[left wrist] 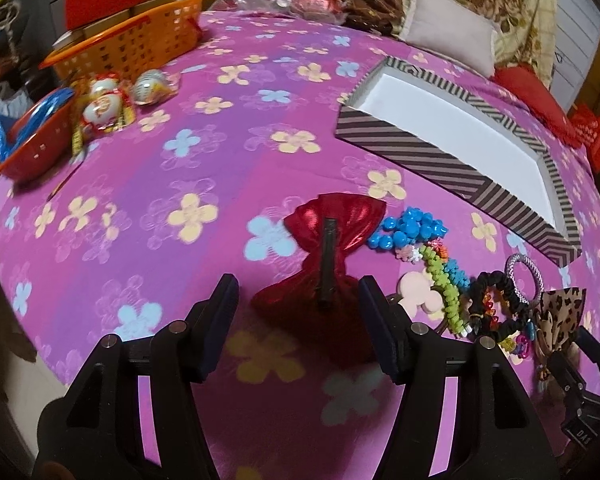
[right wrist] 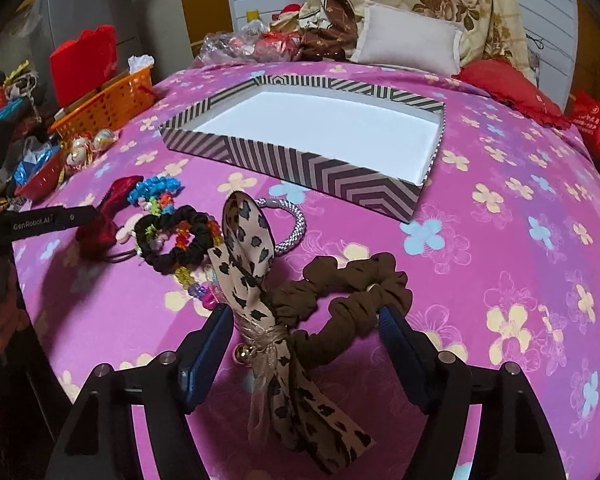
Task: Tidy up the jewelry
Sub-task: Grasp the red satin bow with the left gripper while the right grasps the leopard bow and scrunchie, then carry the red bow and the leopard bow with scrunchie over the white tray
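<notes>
A red shiny bow clip [left wrist: 328, 248] lies on the pink flowered cloth, between the open fingers of my left gripper [left wrist: 296, 300]. Beside it lie blue beads [left wrist: 408, 230], a green bead string [left wrist: 444, 280], a black scrunchie [left wrist: 496, 300] and a silver bracelet [left wrist: 526, 276]. My right gripper [right wrist: 304, 328] is open around a leopard-print bow [right wrist: 248, 264] joined to a brown scrunchie [right wrist: 352, 292]; the jaws do not press it. The striped box [right wrist: 300, 160] with a white inside stands beyond, empty.
An orange basket [left wrist: 132, 40], a red bowl [left wrist: 36, 140] and round ornaments [left wrist: 104, 108] sit at the far left. A pillow [right wrist: 408, 40] and bedding lie behind the box. The left gripper's side [right wrist: 48, 220] shows in the right wrist view.
</notes>
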Available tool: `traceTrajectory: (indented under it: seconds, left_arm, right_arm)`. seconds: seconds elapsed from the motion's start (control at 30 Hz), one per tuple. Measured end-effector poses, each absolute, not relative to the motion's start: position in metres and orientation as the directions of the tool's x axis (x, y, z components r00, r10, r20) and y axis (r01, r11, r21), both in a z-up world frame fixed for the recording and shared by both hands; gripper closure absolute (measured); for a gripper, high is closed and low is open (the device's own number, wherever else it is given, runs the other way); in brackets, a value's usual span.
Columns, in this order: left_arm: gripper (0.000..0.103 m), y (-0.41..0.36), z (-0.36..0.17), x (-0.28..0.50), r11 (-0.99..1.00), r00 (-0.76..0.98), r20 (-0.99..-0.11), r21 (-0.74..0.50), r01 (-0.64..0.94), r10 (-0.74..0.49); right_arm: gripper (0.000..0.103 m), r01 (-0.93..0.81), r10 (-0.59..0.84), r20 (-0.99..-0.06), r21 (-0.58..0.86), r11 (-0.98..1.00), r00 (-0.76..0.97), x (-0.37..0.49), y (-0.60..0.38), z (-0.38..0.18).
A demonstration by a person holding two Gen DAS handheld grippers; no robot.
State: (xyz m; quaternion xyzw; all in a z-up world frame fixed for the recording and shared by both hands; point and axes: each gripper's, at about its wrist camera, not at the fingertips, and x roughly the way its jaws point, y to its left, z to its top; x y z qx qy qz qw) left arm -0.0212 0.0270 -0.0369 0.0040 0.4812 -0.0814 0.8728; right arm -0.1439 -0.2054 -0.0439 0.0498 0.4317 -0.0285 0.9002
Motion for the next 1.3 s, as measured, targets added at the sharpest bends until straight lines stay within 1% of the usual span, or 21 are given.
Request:
traceTrajectory:
  seconds: [0.2, 0.37, 0.4, 0.43, 0.47, 0.5, 0.53, 0.6, 0.63, 0.67, 0.73, 0.8, 1.03, 1.3]
  left_arm:
    - [0.041, 0.018, -0.05, -0.008, 0.986, 0.501, -0.857, -0.042, 0.162, -0.119]
    - [0.041, 0.013, -0.054, -0.004, 0.983, 0.508, -0.852, -0.035, 0.18, -0.123]
    - [0.041, 0.014, -0.054, -0.003, 0.982, 0.511, -0.85, -0.038, 0.184, -0.129]
    - [0.042, 0.013, -0.054, -0.003, 0.981, 0.515, -0.847, -0.038, 0.19, -0.133]
    - [0.043, 0.013, -0.054, -0.004, 0.979, 0.519, -0.844, -0.036, 0.199, -0.136]
    - [0.053, 0.013, -0.054, -0.004, 0.978, 0.525, -0.84, -0.035, 0.204, -0.139]
    - [0.066, 0.012, -0.054, -0.004, 0.978, 0.529, -0.837, -0.033, 0.207, -0.14]
    - [0.076, 0.012, -0.053, -0.005, 0.975, 0.527, -0.836, -0.041, 0.217, -0.152]
    - [0.081, 0.012, -0.052, -0.005, 0.974, 0.523, -0.836, -0.053, 0.221, -0.164]
    - [0.082, 0.012, -0.051, -0.005, 0.972, 0.52, -0.836, -0.064, 0.225, -0.175]
    - [0.085, 0.013, -0.046, -0.008, 0.971, 0.529, -0.828, -0.074, 0.229, -0.188]
    - [0.086, 0.014, -0.038, -0.014, 0.969, 0.55, -0.812, -0.077, 0.234, -0.197]
    - [0.086, 0.019, -0.007, -0.025, 0.96, 0.58, -0.775, -0.124, 0.25, -0.251]
    - [0.086, 0.013, 0.015, -0.034, 0.959, 0.604, -0.757, -0.107, 0.263, -0.25]
  right_arm:
    - [0.029, 0.112, 0.003, -0.788, 0.091, 0.99, 0.616, -0.137, -0.211, -0.053]
    - [0.03, 0.103, -0.016, -0.78, 0.063, 0.993, 0.625, -0.133, -0.208, -0.055]
    - [0.041, 0.104, -0.018, -0.777, 0.062, 0.993, 0.629, -0.133, -0.208, -0.055]
    - [0.05, 0.107, -0.026, -0.769, 0.055, 0.993, 0.638, -0.134, -0.208, -0.054]
    - [0.062, 0.106, -0.029, -0.764, 0.052, 0.993, 0.645, -0.134, -0.208, -0.054]
    - [0.065, 0.103, -0.02, -0.76, 0.062, 0.993, 0.65, -0.135, -0.209, -0.054]
    - [0.066, 0.103, -0.008, -0.758, 0.078, 0.992, 0.652, -0.136, -0.212, -0.053]
    - [0.072, 0.105, 0.009, -0.758, 0.102, 0.989, 0.653, -0.137, -0.217, -0.053]
    - [0.073, 0.106, 0.02, -0.758, 0.118, 0.987, 0.652, -0.137, -0.218, -0.052]
    - [0.075, 0.11, 0.034, -0.756, 0.139, 0.984, 0.653, -0.138, -0.221, -0.051]
    - [0.077, 0.115, 0.045, -0.747, 0.162, 0.98, 0.663, -0.142, -0.224, -0.047]
    - [0.077, 0.118, 0.044, -0.741, 0.164, 0.979, 0.67, -0.145, -0.225, -0.042]
    - [0.077, 0.105, 0.041, -0.702, 0.163, 0.981, 0.711, -0.153, -0.221, -0.019]
    - [0.077, 0.093, 0.042, -0.677, 0.162, 0.982, 0.735, -0.156, -0.219, -0.002]
